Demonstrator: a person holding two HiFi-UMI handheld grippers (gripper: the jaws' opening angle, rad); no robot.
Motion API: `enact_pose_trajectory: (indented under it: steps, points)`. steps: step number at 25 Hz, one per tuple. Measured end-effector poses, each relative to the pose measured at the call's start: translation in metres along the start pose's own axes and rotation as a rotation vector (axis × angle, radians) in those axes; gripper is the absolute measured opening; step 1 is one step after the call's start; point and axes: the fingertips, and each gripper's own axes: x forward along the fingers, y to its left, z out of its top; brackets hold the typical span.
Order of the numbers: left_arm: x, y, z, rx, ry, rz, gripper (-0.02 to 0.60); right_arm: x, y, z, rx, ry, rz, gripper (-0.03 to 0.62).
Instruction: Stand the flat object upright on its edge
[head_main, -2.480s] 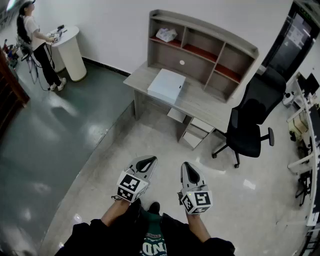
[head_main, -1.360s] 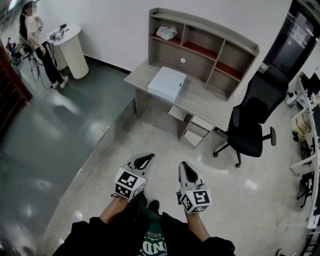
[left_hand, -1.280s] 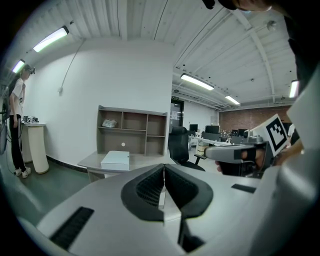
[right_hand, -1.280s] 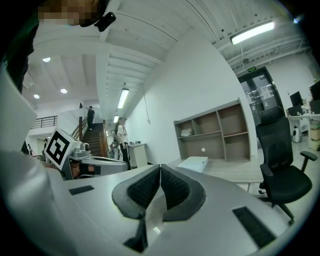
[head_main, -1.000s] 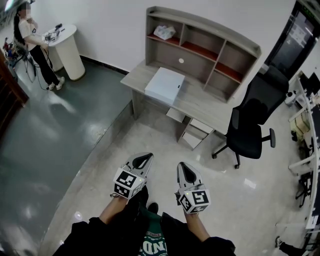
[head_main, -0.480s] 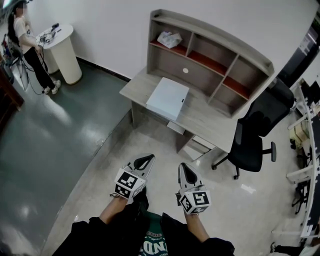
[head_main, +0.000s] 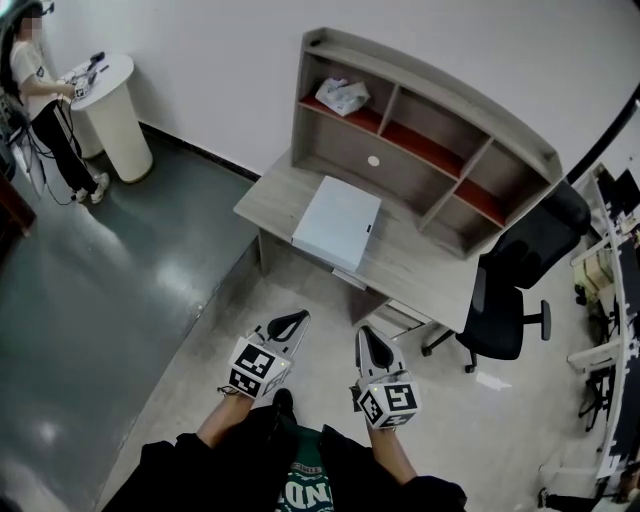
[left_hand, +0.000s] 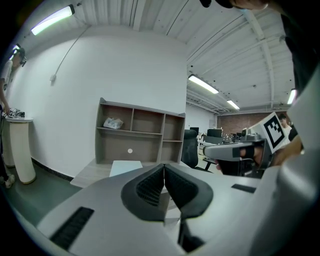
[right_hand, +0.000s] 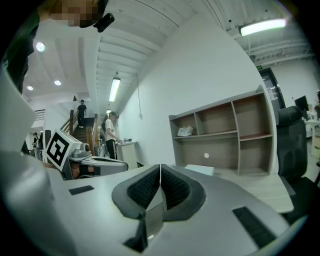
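A flat white box (head_main: 336, 209) lies on its broad face on the grey desk (head_main: 420, 268), in front of the desk's shelf unit. The same box shows as a pale slab beyond the jaws in the left gripper view (left_hand: 125, 166) and in the right gripper view (right_hand: 201, 169). My left gripper (head_main: 291, 323) and right gripper (head_main: 371, 343) are held side by side over the floor, well short of the desk. Both are shut with nothing between the jaws, as seen in the left gripper view (left_hand: 164, 176) and the right gripper view (right_hand: 160, 178).
A black office chair (head_main: 511, 300) stands at the desk's right end. A crumpled white bag (head_main: 341, 95) sits on the upper shelf. A person (head_main: 40, 110) stands at a round white pedestal table (head_main: 110, 115) far left. More desks (head_main: 612, 340) line the right edge.
The desk and white box have come nearer and lower in the head view as I walk toward them. Both grippers stay shut and keep their place relative to my body.
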Motion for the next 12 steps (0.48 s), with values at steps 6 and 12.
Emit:
enact_pose_trajectory:
  steps: [6, 12]
  points:
    - [0.015, 0.03, 0.001, 0.002, 0.015, -0.021, 0.014, 0.028, -0.008, 0.0, 0.015, 0.002, -0.03, 0.035]
    - [0.028, 0.045, 0.001, -0.004, 0.026, -0.037, 0.013, 0.044, -0.016, -0.002, 0.034, 0.01, -0.048, 0.035]
